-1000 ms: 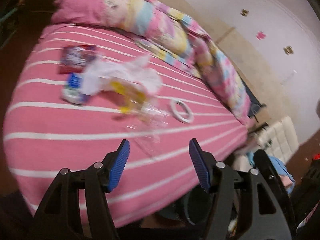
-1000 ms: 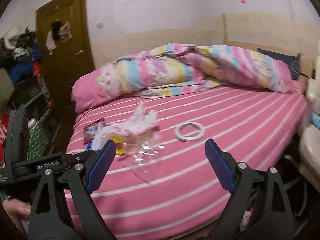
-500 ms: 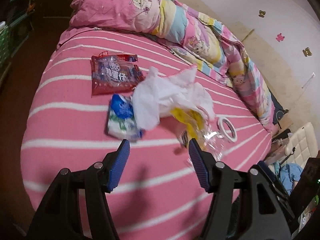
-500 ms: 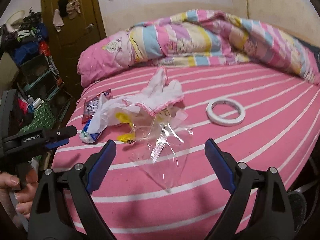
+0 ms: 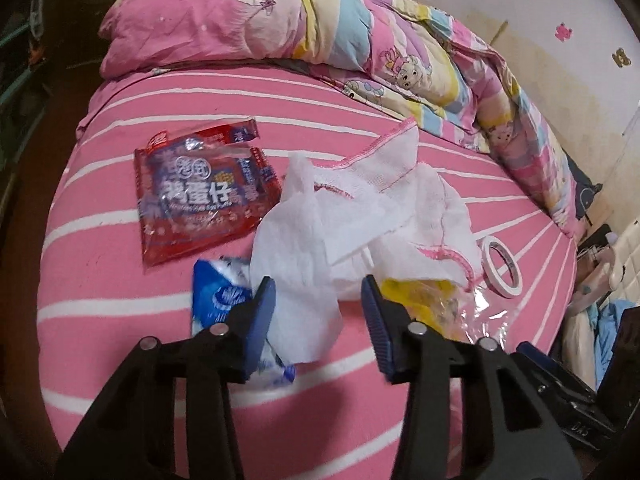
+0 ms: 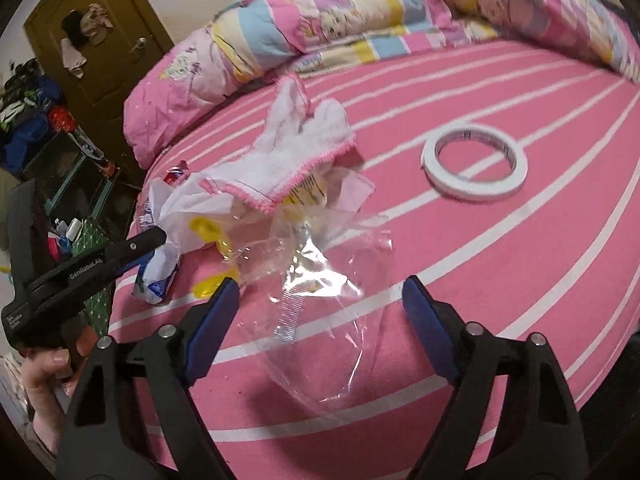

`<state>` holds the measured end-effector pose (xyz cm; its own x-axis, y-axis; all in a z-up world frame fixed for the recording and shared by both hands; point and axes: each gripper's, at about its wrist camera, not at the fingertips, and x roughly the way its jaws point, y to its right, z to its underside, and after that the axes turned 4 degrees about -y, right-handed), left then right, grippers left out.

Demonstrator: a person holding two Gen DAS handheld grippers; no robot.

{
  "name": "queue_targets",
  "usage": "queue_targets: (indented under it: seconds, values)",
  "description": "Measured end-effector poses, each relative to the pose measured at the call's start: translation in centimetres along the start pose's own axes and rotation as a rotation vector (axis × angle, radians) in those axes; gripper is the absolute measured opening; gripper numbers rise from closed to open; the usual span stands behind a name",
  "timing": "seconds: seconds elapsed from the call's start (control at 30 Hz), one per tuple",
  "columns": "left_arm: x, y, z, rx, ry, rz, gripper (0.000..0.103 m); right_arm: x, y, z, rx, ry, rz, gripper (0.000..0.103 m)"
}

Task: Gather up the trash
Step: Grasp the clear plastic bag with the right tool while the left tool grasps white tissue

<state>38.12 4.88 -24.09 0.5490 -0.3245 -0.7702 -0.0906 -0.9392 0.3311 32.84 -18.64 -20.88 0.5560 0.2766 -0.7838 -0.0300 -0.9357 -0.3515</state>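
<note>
Trash lies in a heap on the pink striped bed (image 5: 120, 304). A red snack wrapper (image 5: 200, 192) lies flat at the left. A blue and white packet (image 5: 220, 300) lies beside a crumpled white tissue (image 5: 296, 264). A white cloth with pink trim (image 5: 384, 172) covers a yellow wrapper (image 5: 416, 292). My left gripper (image 5: 318, 316) is open, its jaws on either side of the tissue's near end. My right gripper (image 6: 320, 308) is open, just above a clear plastic bag (image 6: 320, 304). The cloth (image 6: 296, 152) lies beyond it.
A white tape roll (image 6: 474, 162) lies on the bed to the right of the heap, also in the left wrist view (image 5: 502, 266). A bunched pink patterned quilt (image 5: 360, 48) runs along the far side. A brown door (image 6: 96, 48) and cluttered shelves stand at the left.
Both grippers have moved closer to the heap. My left gripper now has the tissue between its jaws; my right gripper has come down over the clear bag. Nothing has been picked up.
</note>
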Motion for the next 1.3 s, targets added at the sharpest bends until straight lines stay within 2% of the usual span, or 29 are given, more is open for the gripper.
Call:
queue_targets:
  seconds: [0.1, 0.2, 0.23, 0.33, 0.37, 0.47, 0.63, 0.7, 0.73, 0.77, 1.13, 1.3]
  values:
    - [0.6, -0.3, -0.4, -0.026, -0.014, 0.035, 0.036, 1.0, 0.5, -0.3, 0.014, -0.044, 0.014, 0.071]
    - [0.8, -0.9, -0.6, -0.054, -0.022, 0.06, 0.026, 1.6, 0.8, -0.5, 0.035, -0.061, 0.008, 0.068]
    - [0.8, -1.1, -0.5, -0.063, -0.027, 0.069, 0.02, 1.7, 0.9, -0.5, 0.039, -0.062, 0.007, 0.067]
    - [0.7, -1.4, -0.4, -0.086, -0.028, 0.082, 0.013, 1.8, 1.2, -0.6, 0.053, -0.066, -0.01, 0.058]
    - [0.6, -1.5, -0.4, -0.091, -0.025, 0.088, 0.011, 1.8, 1.2, -0.5, 0.057, -0.066, -0.019, 0.053]
    - [-0.1, -1.7, -0.4, -0.1, -0.006, 0.104, 0.01, 1.9, 1.4, -0.6, 0.073, -0.07, -0.042, 0.047]
    - [-1.5, -2.0, -0.3, -0.116, 0.028, 0.137, 0.0, 1.5, 1.9, -0.7, 0.106, -0.059, -0.08, 0.038]
    - [-2.1, -1.9, -0.3, -0.122, 0.039, 0.156, 0.0, 1.0, 1.8, -0.8, 0.105, -0.043, -0.088, 0.031]
    - [-2.5, -1.8, -0.2, -0.123, 0.046, 0.169, 0.0, 0.8, 1.7, -0.8, 0.101, -0.038, -0.088, 0.024]
    - [-2.9, -1.7, -0.1, -0.122, 0.053, 0.177, 0.0, 0.6, 1.6, -0.8, 0.096, -0.03, -0.087, 0.022]
    - [-7.3, 0.1, 1.8, -0.089, 0.106, 0.238, 0.0, -4.3, 0.1, 0.2, 0.006, 0.126, -0.09, 0.018]
    - [-9.7, 0.1, 2.6, -0.119, 0.145, 0.265, 0.0, -7.1, 0.7, 1.0, 0.008, 0.178, -0.09, 0.018]
